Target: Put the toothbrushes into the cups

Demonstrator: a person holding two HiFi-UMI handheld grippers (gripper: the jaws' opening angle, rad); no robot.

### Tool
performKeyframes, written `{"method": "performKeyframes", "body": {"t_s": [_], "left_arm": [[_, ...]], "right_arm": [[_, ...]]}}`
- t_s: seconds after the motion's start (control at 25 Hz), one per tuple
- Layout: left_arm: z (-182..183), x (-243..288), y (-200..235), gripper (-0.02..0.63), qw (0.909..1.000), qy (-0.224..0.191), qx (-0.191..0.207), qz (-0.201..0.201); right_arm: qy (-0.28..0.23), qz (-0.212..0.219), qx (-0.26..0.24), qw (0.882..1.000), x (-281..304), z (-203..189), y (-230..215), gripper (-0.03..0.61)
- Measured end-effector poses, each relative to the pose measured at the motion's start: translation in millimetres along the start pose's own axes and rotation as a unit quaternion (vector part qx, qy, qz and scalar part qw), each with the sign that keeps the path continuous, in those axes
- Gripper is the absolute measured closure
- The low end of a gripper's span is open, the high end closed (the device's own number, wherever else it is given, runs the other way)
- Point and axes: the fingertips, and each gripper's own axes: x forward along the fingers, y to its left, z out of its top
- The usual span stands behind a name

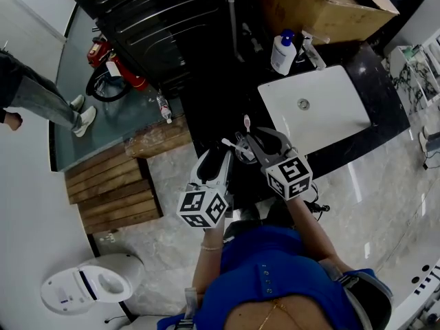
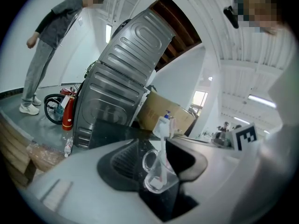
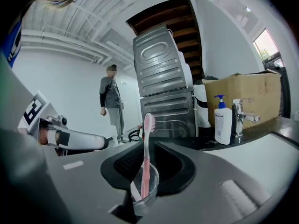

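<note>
Head view: 2 forearms reaching forward from a blue top, left gripper (image 1: 225,153) and right gripper (image 1: 251,141) angled inward, tips meeting over the glossy black counter (image 1: 337,151) just beside the white rectangular sink (image 1: 323,108). Left gripper view: ribbed dark pads clamped on a clear, handled plastic cup (image 2: 156,176), slightly tilted, a toothbrush (image 2: 165,127) standing inside. Right gripper view: jaws released, spread wide round the clear cup (image 3: 144,192), slim pink toothbrush (image 3: 146,148) upright in it, bristled head above the rim, touching neither pad.
</note>
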Motion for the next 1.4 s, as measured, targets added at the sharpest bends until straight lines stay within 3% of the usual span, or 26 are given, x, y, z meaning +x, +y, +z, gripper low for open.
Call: {"method": "performKeyframes", "body": {"t_s": [0.28, 0.56, 0.88, 1.2, 1.4], "left_arm": [[4.2, -7.0, 3.2, 0.434, 0.9998, -0.002, 0.014, 0.013], [35.8, -19.1, -13.7, 0.434, 0.9971, -0.045, 0.058, 0.021], [65.5, -19.8, -58.8, 0.459, 0.9932, -0.069, 0.086, -0.037], [88.5, -21.6, -94.3, 0.607, 0.9855, -0.099, 0.112, -0.08], [96.2, -22.0, -104.1, 0.609, 0.9826, -0.106, 0.123, -0.091]], "right_arm": [[0.002, 0.001, 0.01, 1.0, -18.1, -1.4, -4.8, 0.466], [-0.013, -0.007, -0.036, 0.999, -35.9, 17.7, 1.6, 0.465], [-0.054, 0.002, -0.079, 0.995, -52.5, 63.1, 22.7, 0.482], [-0.106, -0.003, -0.087, 0.99, -64.9, 100.6, 31.2, 0.577], [-0.118, -0.005, -0.088, 0.989, -69.0, 111.8, 38.2, 0.577]]}}
